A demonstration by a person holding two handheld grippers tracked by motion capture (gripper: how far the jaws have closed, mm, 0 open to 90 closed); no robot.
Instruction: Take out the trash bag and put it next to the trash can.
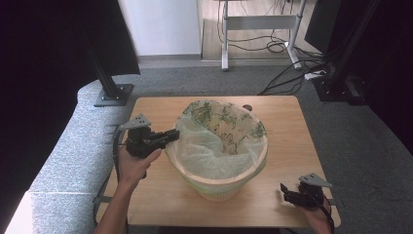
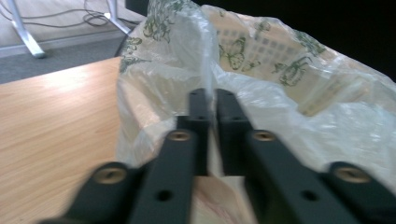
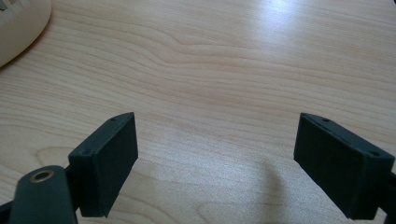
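The left gripper (image 1: 171, 136) pinches the clear printed bag (image 1: 214, 141) at the rim of the wooden bin (image 1: 221, 185). The right gripper (image 3: 215, 163) rests released, empty, on the table (image 1: 282, 126).

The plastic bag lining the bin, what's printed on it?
The bag is clear plastic printed with green butterflies and leafy sprigs, best seen in the left gripper view.

Left hand (image 1: 138, 163) comes in from the near left, forearm angled up, holding the left gripper (image 1: 171, 136) level, pointing right, fingers (image 2: 201, 109) pressed nearly together. Right hand (image 1: 319, 219) at the near right corner; right gripper (image 1: 284, 191) points left, fingers (image 3: 108, 161) spread wide.
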